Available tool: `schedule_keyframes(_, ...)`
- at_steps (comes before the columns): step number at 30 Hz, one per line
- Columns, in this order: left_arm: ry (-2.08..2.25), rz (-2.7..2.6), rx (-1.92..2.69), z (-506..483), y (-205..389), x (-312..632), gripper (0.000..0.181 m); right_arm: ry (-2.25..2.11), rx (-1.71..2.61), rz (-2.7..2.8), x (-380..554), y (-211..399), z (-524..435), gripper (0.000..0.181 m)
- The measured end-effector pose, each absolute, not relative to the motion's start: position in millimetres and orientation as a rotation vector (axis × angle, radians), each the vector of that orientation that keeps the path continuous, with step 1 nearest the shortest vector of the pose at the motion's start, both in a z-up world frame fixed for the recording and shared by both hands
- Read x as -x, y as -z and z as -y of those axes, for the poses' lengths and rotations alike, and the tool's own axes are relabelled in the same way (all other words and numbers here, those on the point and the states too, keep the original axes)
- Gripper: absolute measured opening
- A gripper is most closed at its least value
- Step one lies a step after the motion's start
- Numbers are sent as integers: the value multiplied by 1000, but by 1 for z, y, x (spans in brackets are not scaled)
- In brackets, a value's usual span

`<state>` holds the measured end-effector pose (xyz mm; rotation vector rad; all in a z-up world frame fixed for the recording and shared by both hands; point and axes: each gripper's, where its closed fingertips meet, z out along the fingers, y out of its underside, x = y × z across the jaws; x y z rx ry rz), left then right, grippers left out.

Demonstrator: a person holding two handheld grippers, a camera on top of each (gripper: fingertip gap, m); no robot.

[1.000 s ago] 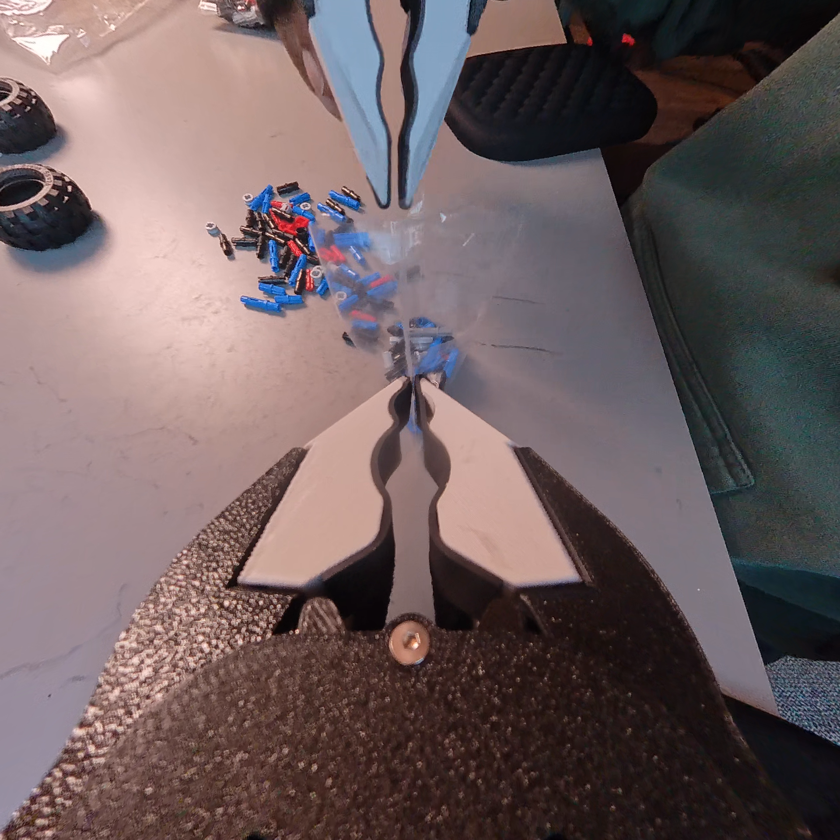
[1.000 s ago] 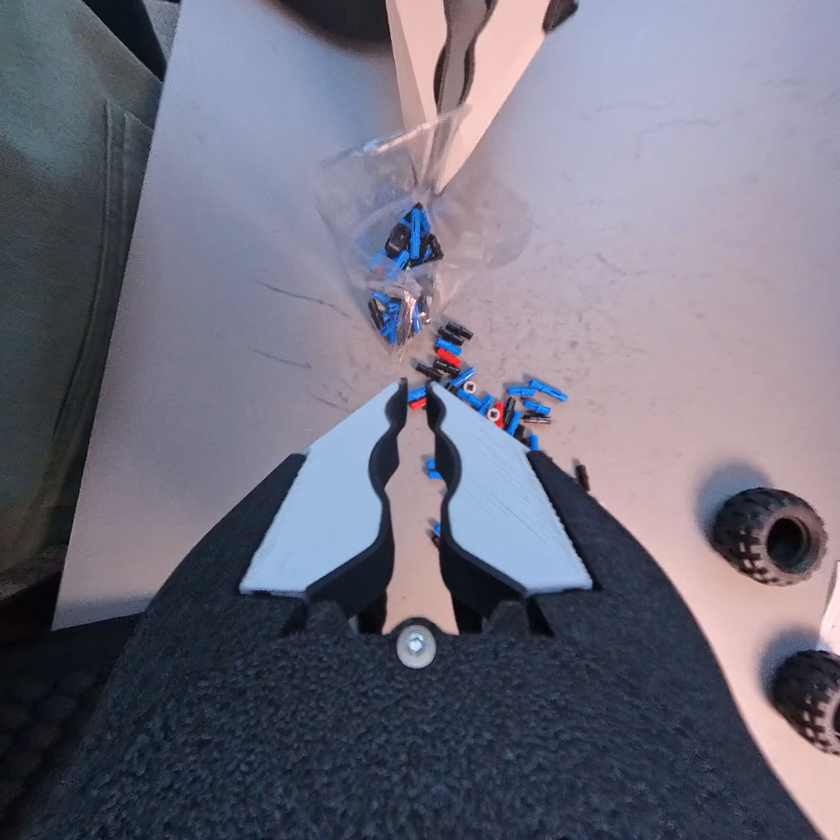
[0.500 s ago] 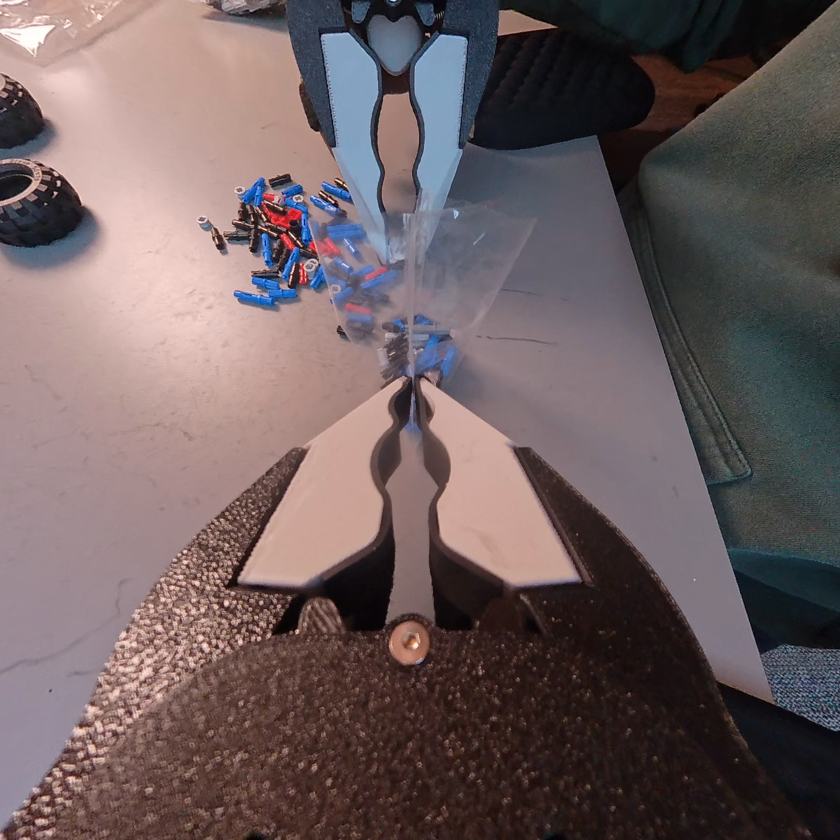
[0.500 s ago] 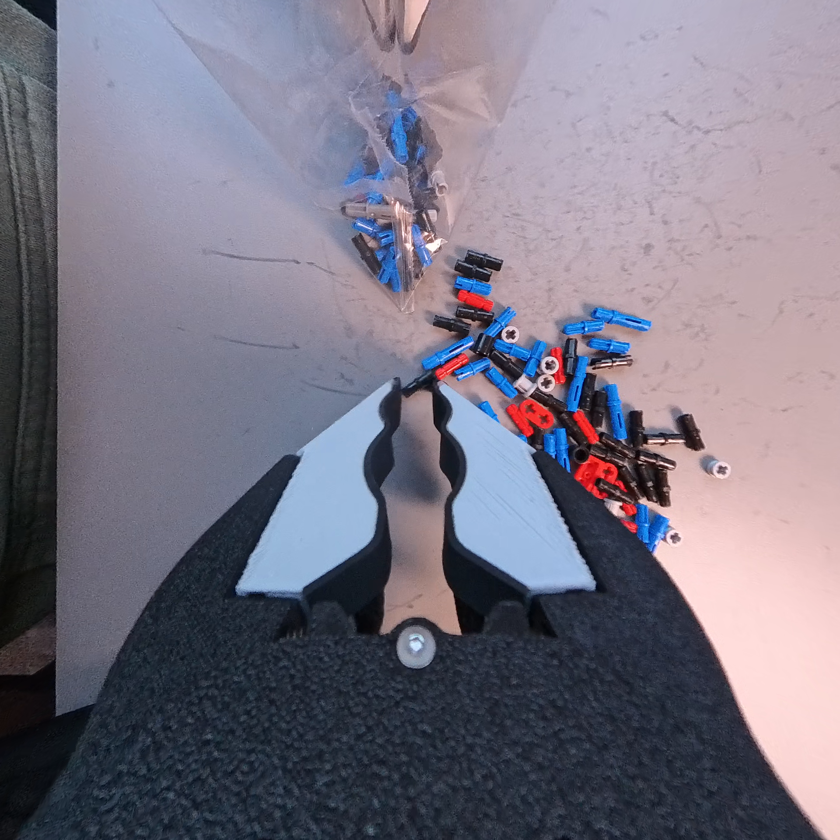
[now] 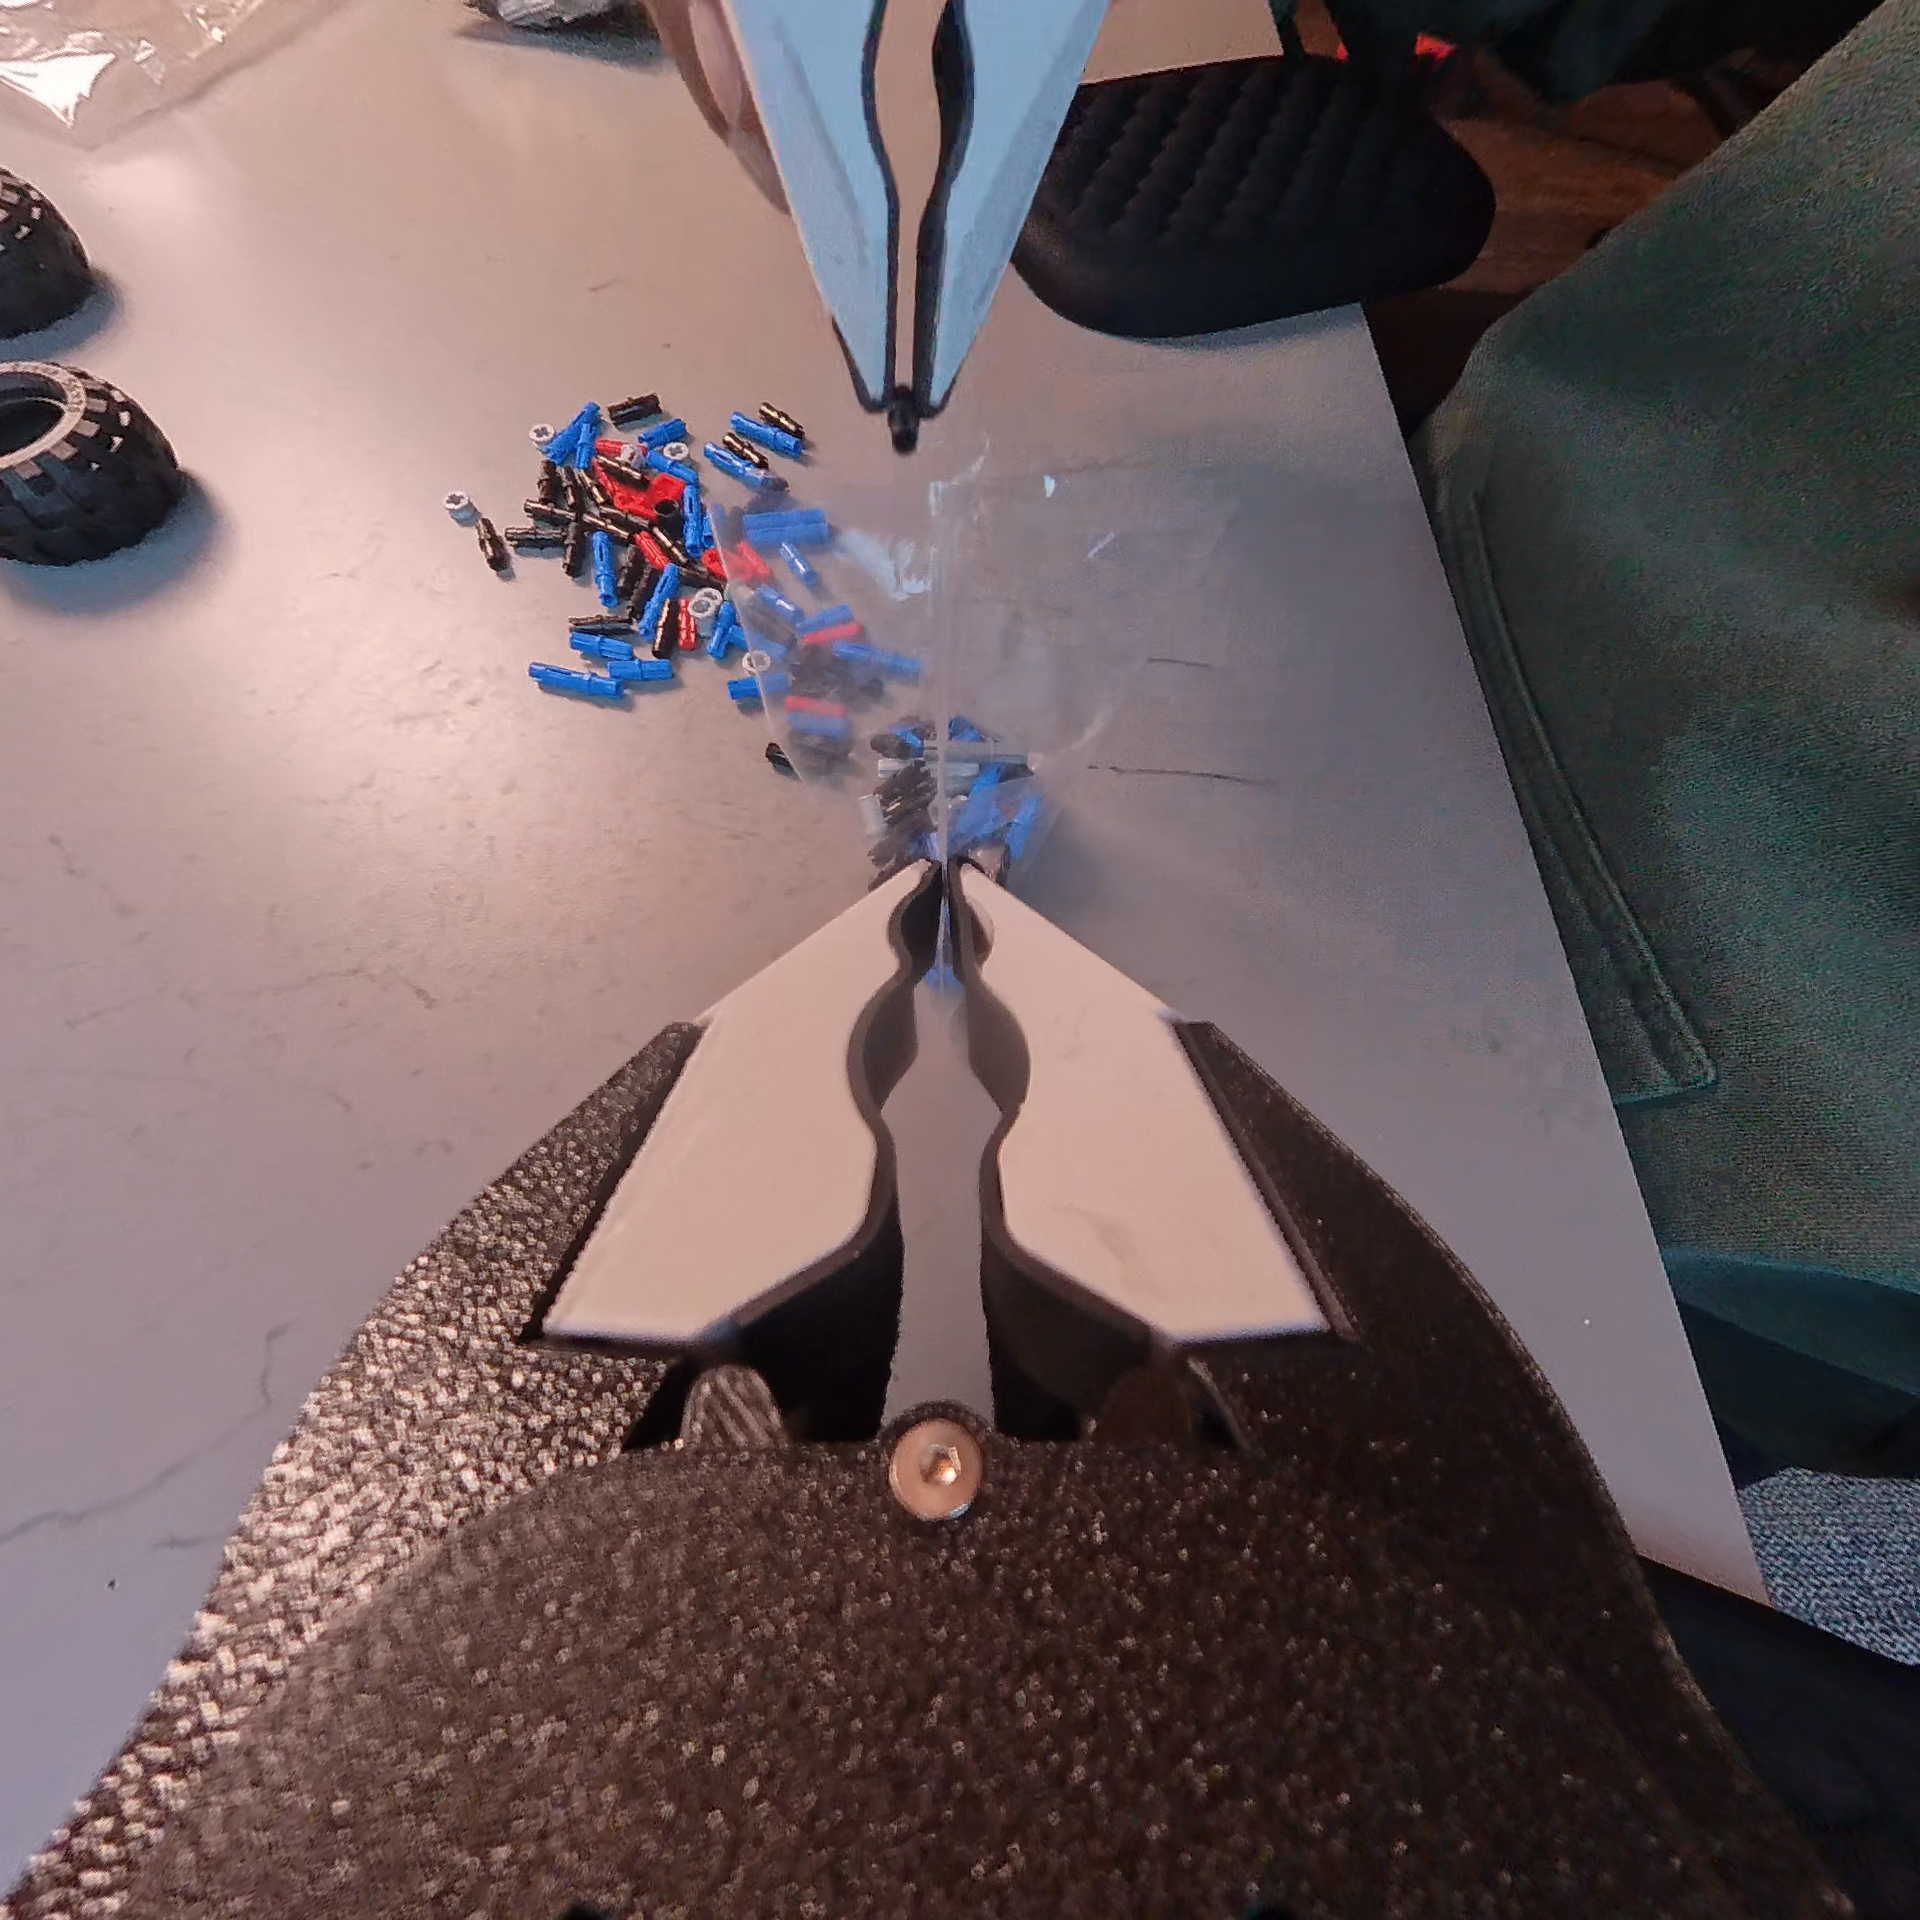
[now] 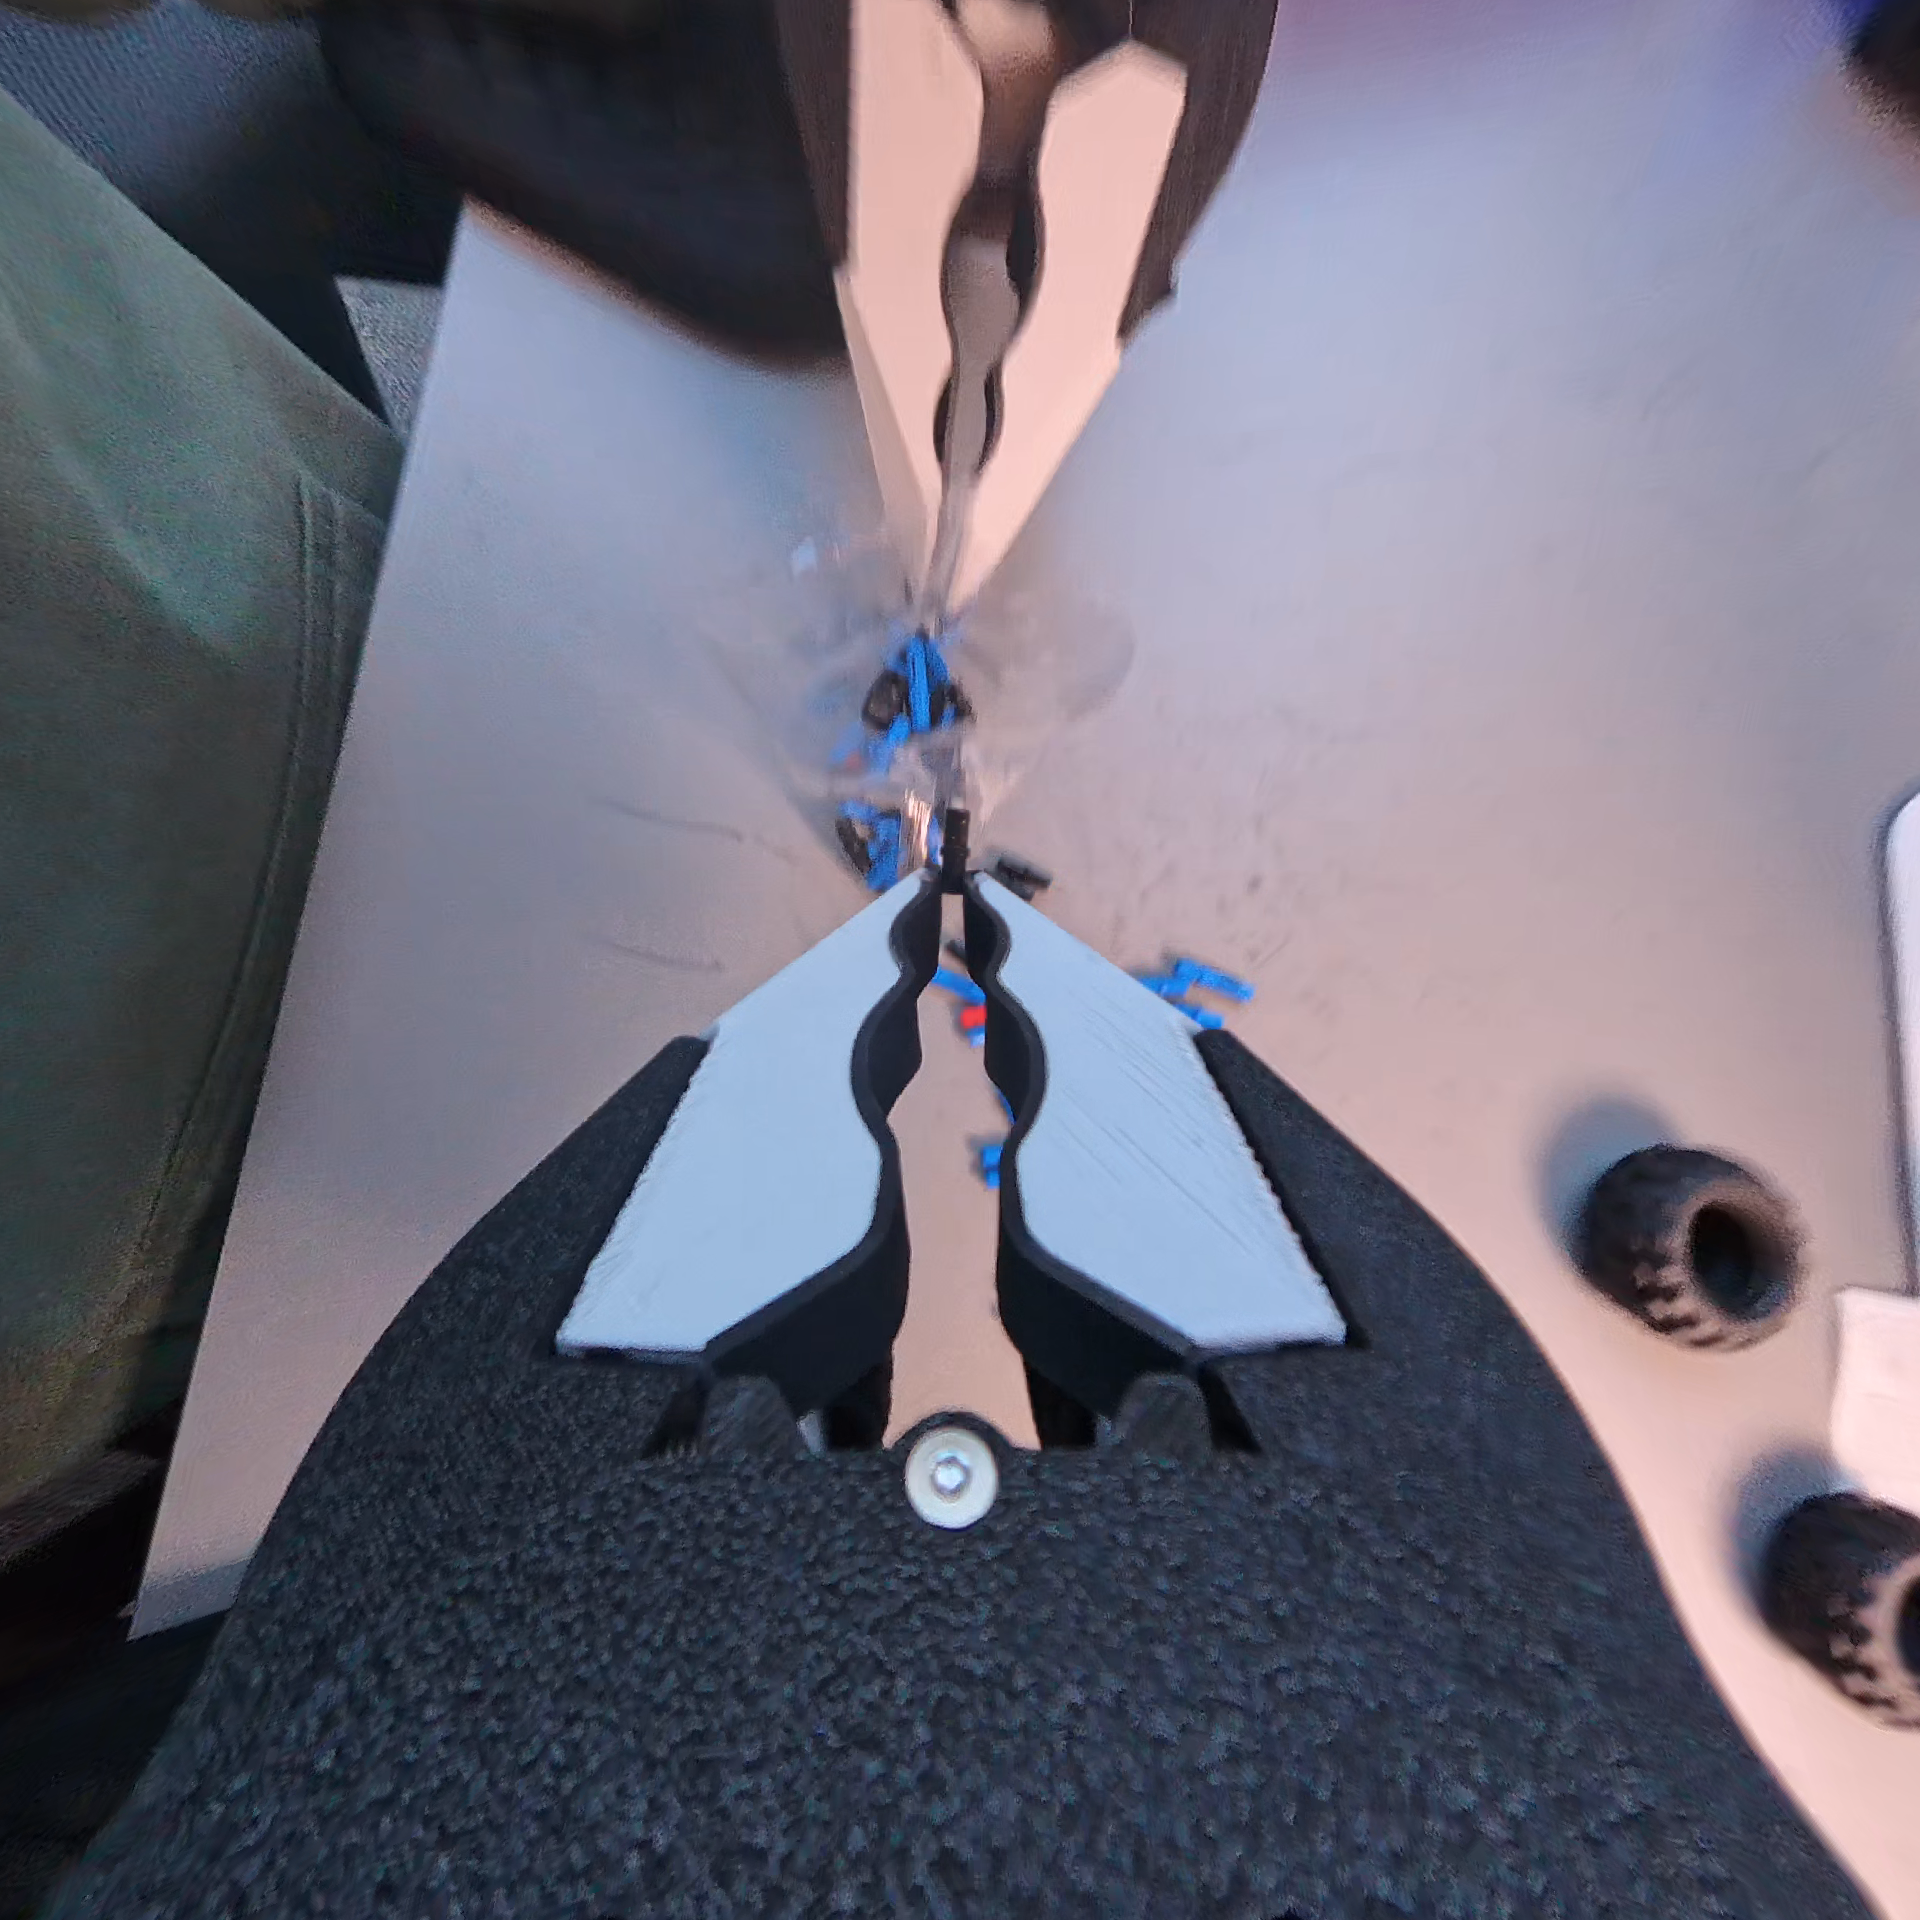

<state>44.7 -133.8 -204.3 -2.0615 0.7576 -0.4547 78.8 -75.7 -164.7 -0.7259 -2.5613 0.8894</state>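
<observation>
My left gripper (image 5: 943,871) has its jaws clenched on the near corner of a clear plastic bag (image 5: 997,644), which lies slack on the grey worktop (image 5: 312,935) with a clump of blue and black pins (image 5: 956,795) bunched by my fingertips. My right gripper (image 6: 943,883) is clamped on a single black pin (image 6: 956,836), held above the worktop just beyond the bag's far end. A loose scatter of blue, black and red pins (image 5: 634,561) lies left of the bag, some under its edge. Two black tyres (image 5: 73,468) sit well apart at the far left. A dark green cloth (image 5: 1714,623) hangs past the worktop's right edge, a black chair seat (image 5: 1268,208) beyond it.
</observation>
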Motion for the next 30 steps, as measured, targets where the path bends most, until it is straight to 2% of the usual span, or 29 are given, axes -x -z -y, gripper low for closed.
schedule_keyframes(5, 448, -758, 2061, 134, 204, -44, 0, -835, 566, 2618, -64, 154, 106, 3)
schedule_keyframes(6, 445, -758, 2062, 135, 204, -44, 1, -838, 563, 2609, -61, 154, 107, 8)
schedule_keyframes(10, 433, -766, 2067, 137, 204, -42, 1, -1026, 662, 2485, -57, 139, 94, 14)
schedule_keyframes(14, 429, -770, 2080, 141, 204, -37, 0, -825, 744, 2611, -77, 193, 57, 16)
schedule_keyframes(18, 425, -747, 2088, 141, 205, -32, 0, -807, 700, 2696, -88, 231, 67, 18)
schedule_keyframes(27, 423, -738, 2091, 140, 206, -31, 0, -769, 657, 2799, -84, 241, 67, 13)
schedule_keyframes(30, 421, -741, 2091, 141, 206, -32, 0, -758, 661, 2861, -87, 241, 62, 6)
